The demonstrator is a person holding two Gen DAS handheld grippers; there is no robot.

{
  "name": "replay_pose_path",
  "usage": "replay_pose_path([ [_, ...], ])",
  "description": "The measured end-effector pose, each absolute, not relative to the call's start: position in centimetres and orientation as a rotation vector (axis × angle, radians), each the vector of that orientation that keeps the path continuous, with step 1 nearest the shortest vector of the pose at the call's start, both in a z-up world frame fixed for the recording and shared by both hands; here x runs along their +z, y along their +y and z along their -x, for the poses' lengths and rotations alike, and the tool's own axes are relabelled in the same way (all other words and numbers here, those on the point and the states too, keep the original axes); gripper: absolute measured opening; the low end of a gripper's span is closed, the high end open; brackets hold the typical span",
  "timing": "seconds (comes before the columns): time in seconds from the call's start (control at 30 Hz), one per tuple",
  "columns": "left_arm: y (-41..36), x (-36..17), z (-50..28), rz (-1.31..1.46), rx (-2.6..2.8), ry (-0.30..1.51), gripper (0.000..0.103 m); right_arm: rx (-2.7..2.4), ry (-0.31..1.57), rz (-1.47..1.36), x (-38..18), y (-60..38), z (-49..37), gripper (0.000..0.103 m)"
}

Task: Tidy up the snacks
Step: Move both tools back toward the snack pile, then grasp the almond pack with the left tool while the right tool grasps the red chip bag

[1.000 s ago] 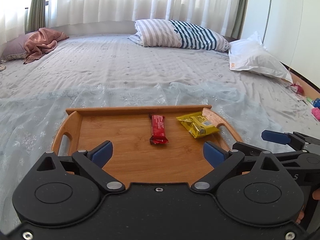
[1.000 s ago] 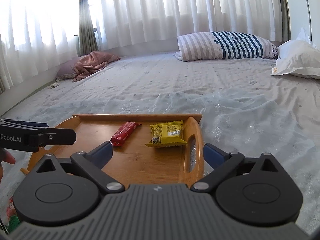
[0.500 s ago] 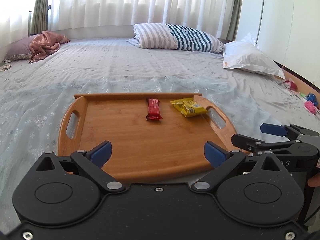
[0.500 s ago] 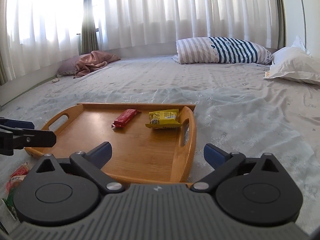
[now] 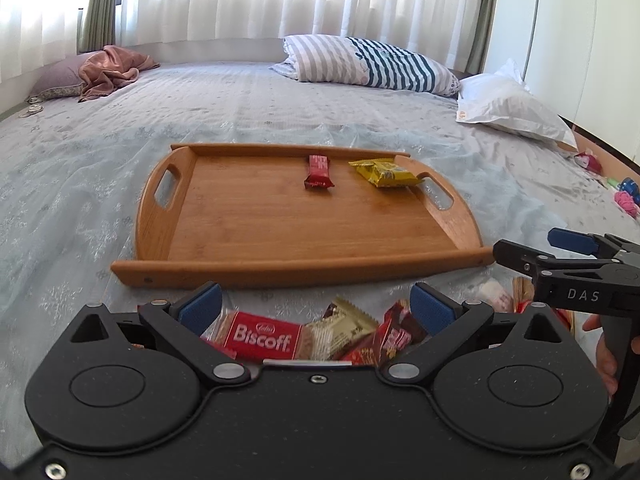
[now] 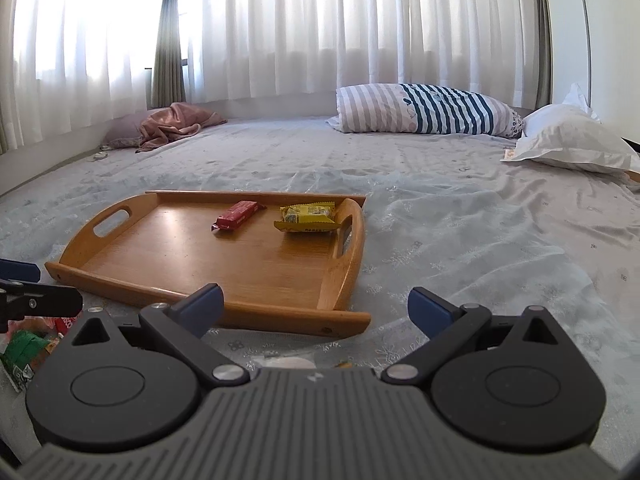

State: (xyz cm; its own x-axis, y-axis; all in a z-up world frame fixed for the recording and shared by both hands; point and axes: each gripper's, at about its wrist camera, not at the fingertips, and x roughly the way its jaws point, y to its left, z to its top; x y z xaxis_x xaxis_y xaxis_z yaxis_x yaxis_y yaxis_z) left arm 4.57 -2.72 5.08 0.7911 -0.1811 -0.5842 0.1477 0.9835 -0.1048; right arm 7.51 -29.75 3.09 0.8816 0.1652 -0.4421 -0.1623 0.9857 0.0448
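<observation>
The Biscoff packet (image 5: pixel 262 338) is lying at the front of a loose heap of snacks (image 5: pixel 340 336) on the bedspread (image 5: pixel 100 184), just short of the near rim of the wooden tray (image 5: pixel 280 268). In the left wrist view it is sitting directly between and slightly below the blue fingertips of the left gripper (image 5: pixel 316 307), its long axis running roughly crosswise to the fingers, so the jaws are already lining up across its short side. Beside it a pale gold wrapper (image 5: pixel 340 326) and a dark red wrapper (image 5: pixel 394 332) are overlapping, touching one another.

The left gripper's jaws are standing wide apart and holding nothing. The right gripper (image 6: pixel 316 306) is likewise spread and empty, pointing over the tray's near right corner; in the left view it is reaching in from the right (image 5: pixel 560 258), above the heap's right edge. I judge the left one to be better placed for the Biscoff packet, since it is lying almost under that tool.

On the tray, a red bar (image 5: pixel 319 171) and a yellow packet (image 5: pixel 384 173) are already resting near the far rim, apart from each other.

Much of the heap is being hidden by the left gripper's black body, so its full extent and count cannot be told. In the right view only slivers of white and yellow are peeking out under the tool, and green and red wrappers (image 6: pixel 24 346) are being cut off at the left edge.
</observation>
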Motion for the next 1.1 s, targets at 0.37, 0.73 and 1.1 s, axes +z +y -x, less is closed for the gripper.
replay_pose_path([
  [0.37,-3.3,3.2,-1.8,-0.014,-0.168,0.635,0.101,0.096,0.470,-0.017,1.3,-30.8,-4.8,0.103],
  [0.73,-3.5,2.2,-0.2,-0.048,-0.187,0.672,0.083,0.071,0.448,0.050,0.6,-30.6,-2.5,0.103],
  [1.1,-2.4,2.5,-0.1,0.023,-0.182,0.715,0.052,0.104,0.457,-0.023,0.4,-31.5,-1.3,0.094],
])
